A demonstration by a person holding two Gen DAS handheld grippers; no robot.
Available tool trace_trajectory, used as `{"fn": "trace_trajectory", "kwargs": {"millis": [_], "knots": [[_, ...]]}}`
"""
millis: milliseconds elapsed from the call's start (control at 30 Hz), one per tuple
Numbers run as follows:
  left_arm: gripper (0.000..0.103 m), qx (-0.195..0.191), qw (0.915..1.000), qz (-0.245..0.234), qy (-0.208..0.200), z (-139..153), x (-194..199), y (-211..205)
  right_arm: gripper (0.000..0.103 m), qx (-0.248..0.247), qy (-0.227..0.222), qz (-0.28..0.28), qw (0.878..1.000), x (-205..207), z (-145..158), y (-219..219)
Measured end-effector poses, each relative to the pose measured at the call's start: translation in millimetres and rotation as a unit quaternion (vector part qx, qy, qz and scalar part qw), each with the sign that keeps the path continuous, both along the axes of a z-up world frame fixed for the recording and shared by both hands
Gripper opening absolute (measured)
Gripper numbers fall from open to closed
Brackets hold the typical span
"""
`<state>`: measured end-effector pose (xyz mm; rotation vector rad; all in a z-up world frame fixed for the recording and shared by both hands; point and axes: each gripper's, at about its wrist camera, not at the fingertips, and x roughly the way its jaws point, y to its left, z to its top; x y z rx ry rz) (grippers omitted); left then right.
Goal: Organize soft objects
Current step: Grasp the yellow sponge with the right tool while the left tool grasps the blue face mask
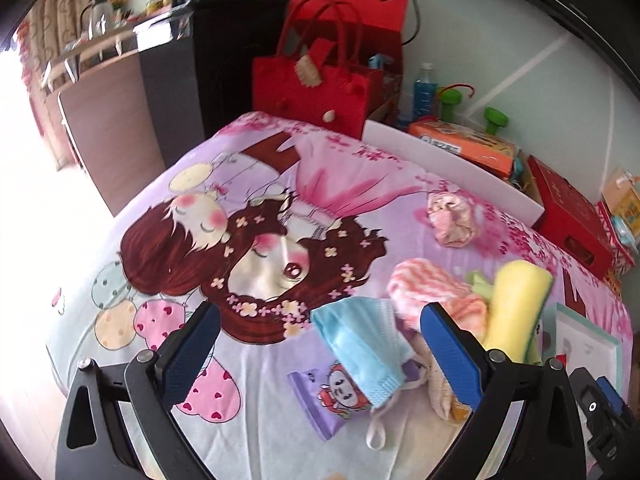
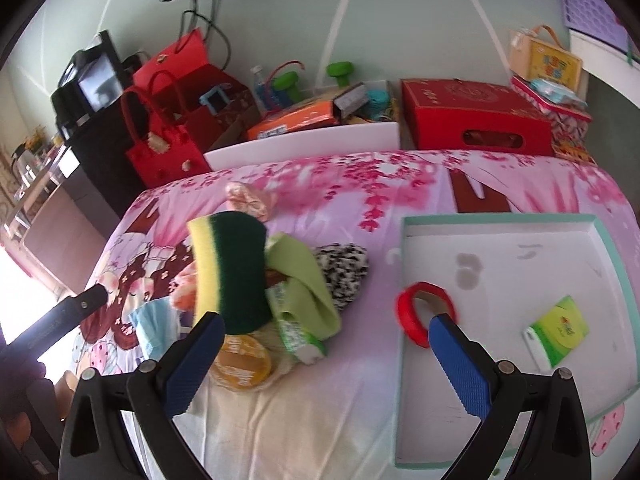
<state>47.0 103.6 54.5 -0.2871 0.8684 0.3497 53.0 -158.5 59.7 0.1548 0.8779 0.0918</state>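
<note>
Both grippers, left (image 1: 320, 354) and right (image 2: 326, 356), gape wide and empty; the sponge (image 2: 230, 270) lies just beyond the right gripper's left finger.

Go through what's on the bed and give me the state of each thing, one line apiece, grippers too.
left gripper: open, empty
right gripper: open, empty
tray: open, partly filled
red ring: propped on the tray's edge
green packet: lying in tray
sponge: atop the pile
face mask: crumpled

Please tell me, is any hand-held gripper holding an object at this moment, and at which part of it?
Nothing is held. The left hand-held gripper is open above the blue face mask, and the right hand-held gripper is open near the pile with the sponge.
</note>
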Motion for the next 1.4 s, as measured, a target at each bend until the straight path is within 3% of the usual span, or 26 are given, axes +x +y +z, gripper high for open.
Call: {"fn": "trace_trajectory", "kwargs": {"millis": [200, 367, 500, 600, 733, 1133, 1400], "knots": [[0.100, -0.047, 0.9986, 0.006, 0.024, -17, 5, 15, 0.103, 0.003, -0.013, 0.036, 0.999, 8, -5, 32], [0.100, -0.045, 0.9981, -0.003, 0.041, -27, 12, 13, 0.102, -0.002, -0.013, 0.053, 0.998, 16, -15, 53], [0.100, -0.048, 0.9976, -0.008, 0.049, -35, 17, 10, 0.097, -0.002, -0.014, 0.061, 0.998, 21, -21, 62], [0.099, -0.056, 0.9971, -0.014, 0.051, -40, 19, 8, 0.086, -0.002, -0.013, 0.070, 0.997, 24, -26, 69], [0.077, -0.068, 0.9955, -0.026, 0.061, -49, 24, 4, 0.077, -0.005, -0.005, 0.080, 0.997, 29, -36, 79], [0.038, -0.085, 0.9926, -0.037, 0.079, -69, 33, 2, 0.042, -0.008, 0.012, 0.078, 0.997, 34, -51, 85], [0.024, -0.103, 0.9908, -0.036, 0.080, -74, 34, 4, 0.036, 0.006, 0.012, 0.067, 0.998, 34, -50, 78]]}}
